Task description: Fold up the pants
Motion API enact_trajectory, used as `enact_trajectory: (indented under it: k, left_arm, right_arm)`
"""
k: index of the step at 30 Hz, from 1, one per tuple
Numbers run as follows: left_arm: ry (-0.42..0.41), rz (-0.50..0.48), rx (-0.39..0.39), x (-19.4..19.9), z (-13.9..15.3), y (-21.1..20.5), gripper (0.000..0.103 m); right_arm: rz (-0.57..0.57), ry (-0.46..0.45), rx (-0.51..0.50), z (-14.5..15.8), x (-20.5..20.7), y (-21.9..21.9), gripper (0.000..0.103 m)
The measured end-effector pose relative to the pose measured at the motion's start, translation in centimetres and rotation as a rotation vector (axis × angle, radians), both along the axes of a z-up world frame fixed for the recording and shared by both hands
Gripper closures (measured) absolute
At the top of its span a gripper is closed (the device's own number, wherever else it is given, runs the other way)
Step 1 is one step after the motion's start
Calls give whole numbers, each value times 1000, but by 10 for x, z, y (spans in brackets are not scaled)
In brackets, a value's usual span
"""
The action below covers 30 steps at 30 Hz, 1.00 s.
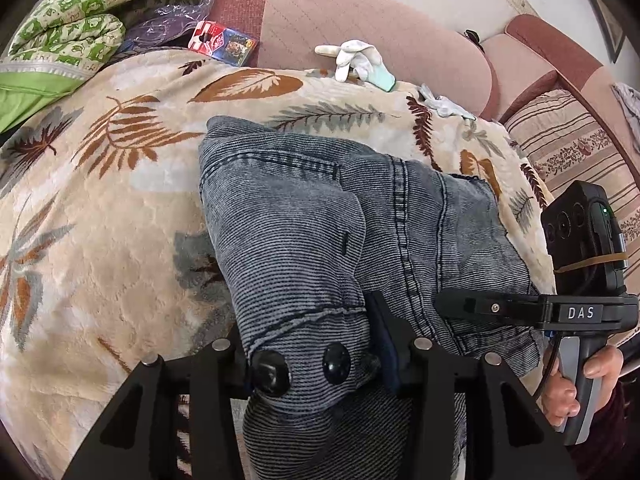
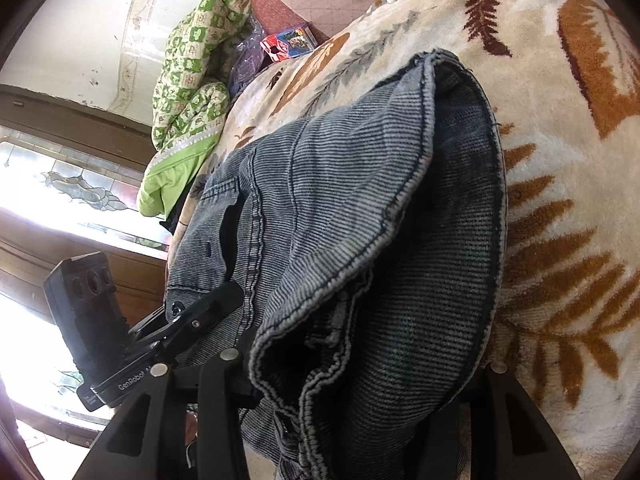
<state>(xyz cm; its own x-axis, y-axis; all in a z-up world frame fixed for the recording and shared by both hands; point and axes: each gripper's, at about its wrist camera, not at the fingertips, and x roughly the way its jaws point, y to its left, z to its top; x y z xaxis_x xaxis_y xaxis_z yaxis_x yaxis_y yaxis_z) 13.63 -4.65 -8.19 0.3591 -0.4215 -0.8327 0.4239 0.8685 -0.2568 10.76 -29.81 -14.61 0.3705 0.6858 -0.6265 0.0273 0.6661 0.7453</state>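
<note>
Grey-blue corduroy pants [image 1: 320, 220] lie on a cream leaf-print blanket [image 1: 100, 200], folded over on themselves. My left gripper [image 1: 320, 364] is shut on the waistband end with two black buttons [image 1: 272, 372]; the cloth bunches between its fingers. My right gripper [image 1: 460, 304] reaches in from the right and grips the pants' edge. In the right wrist view the pants [image 2: 360, 220] drape over my right gripper [image 2: 352, 392], which is shut on a hemmed edge; its fingertips are hidden by cloth. The left gripper [image 2: 208, 304] shows at the left, clamped on the pants.
A pink sofa back [image 1: 360, 20] runs behind the blanket. White gloves [image 1: 356, 60] lie on it. A green patterned quilt [image 1: 72, 20] and a red-blue box [image 1: 224, 42] sit at the far left. A striped cushion [image 1: 572, 152] is on the right.
</note>
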Motion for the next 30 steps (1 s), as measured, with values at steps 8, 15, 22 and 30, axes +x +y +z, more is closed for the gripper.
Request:
enact_trajectory:
  k: [8, 15, 22, 30]
  left_arm:
    - [16, 13, -5, 2, -7, 4, 45]
    - [15, 13, -5, 3, -8, 5, 44]
    - [21, 27, -1, 5, -11, 7, 37]
    - [42, 40, -10, 7, -15, 9, 32]
  right_arm:
    - [-4, 1, 0, -1, 1, 1, 53]
    - [-5, 3, 4, -2, 2, 1, 53]
    - [-7, 2, 6, -3, 2, 1, 53]
    - [-11, 8, 24, -6, 2, -1, 52]
